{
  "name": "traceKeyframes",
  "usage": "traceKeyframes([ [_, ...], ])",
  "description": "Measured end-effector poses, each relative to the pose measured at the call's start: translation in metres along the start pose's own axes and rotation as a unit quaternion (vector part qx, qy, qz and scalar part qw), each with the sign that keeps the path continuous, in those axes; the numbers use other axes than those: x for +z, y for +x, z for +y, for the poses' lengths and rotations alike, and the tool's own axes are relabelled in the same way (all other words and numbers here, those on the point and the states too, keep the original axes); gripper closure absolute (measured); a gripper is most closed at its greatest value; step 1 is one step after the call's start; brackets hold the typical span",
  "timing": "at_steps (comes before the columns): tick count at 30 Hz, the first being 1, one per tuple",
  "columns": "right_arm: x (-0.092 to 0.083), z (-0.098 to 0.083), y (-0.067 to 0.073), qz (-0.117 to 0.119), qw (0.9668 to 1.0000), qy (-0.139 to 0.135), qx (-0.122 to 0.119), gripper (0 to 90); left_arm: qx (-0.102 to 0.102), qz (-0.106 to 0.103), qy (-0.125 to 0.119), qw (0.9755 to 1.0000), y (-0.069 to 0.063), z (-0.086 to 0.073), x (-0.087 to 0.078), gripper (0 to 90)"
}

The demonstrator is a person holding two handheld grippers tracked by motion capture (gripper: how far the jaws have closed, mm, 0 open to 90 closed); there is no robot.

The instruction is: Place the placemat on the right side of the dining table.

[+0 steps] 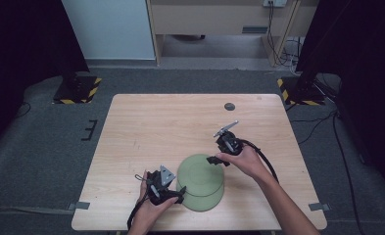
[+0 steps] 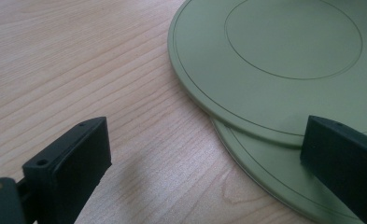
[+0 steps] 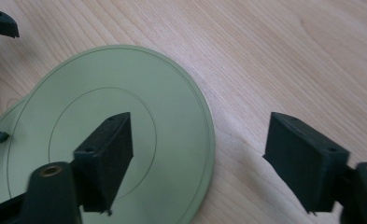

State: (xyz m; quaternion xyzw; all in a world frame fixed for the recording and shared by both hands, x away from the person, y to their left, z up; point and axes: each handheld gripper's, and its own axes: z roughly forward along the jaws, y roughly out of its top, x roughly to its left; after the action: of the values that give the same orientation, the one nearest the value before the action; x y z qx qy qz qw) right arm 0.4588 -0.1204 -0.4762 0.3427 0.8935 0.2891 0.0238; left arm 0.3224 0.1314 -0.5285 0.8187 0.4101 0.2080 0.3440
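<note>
Overhead, both claws, left (image 1: pixel 180 192) and right (image 1: pixel 213 160), agape and empty beside stacked green plates (image 1: pixel 200 182) (offset edges clearer close up).

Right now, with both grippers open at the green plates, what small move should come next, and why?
Probably close the right gripper on the top plate. Its jaws stand open astride that plate's rim, one over the plate, one over bare table. The top plate sits offset on the lower plate, so its edge is free.

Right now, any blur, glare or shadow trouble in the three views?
High view: sharp, even light, dark corners. Left gripper view: left claw soft up close, its shadow faint on the table; green plates matte, no glare. Right gripper view: right claw blurred, wood grain crisp.
</note>
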Motion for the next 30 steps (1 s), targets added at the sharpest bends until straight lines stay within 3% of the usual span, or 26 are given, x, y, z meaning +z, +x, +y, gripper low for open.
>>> traceKeyframes([
  [5, 0.014, 0.004, -0.002, 0.015, 0.9999, 0.008, 0.003, 32.0, -0.001, 0.0, 0.0, 1.0, 0.0, 0.0, 0.0, 1.2],
  [13, 0.028, 0.005, -0.002, 0.032, 0.9993, 0.018, 0.009, 32.2, -0.002, 0.0, 0.0, 1.0, 0.0, 0.0, 0.0, 1.4],
  [30, 0.038, 0.003, -0.003, 0.062, 0.9975, 0.027, 0.016, 31.0, -0.007, -0.003, 0.002, 1.0, 0.0, 0.0, 0.0, 1.9],
])
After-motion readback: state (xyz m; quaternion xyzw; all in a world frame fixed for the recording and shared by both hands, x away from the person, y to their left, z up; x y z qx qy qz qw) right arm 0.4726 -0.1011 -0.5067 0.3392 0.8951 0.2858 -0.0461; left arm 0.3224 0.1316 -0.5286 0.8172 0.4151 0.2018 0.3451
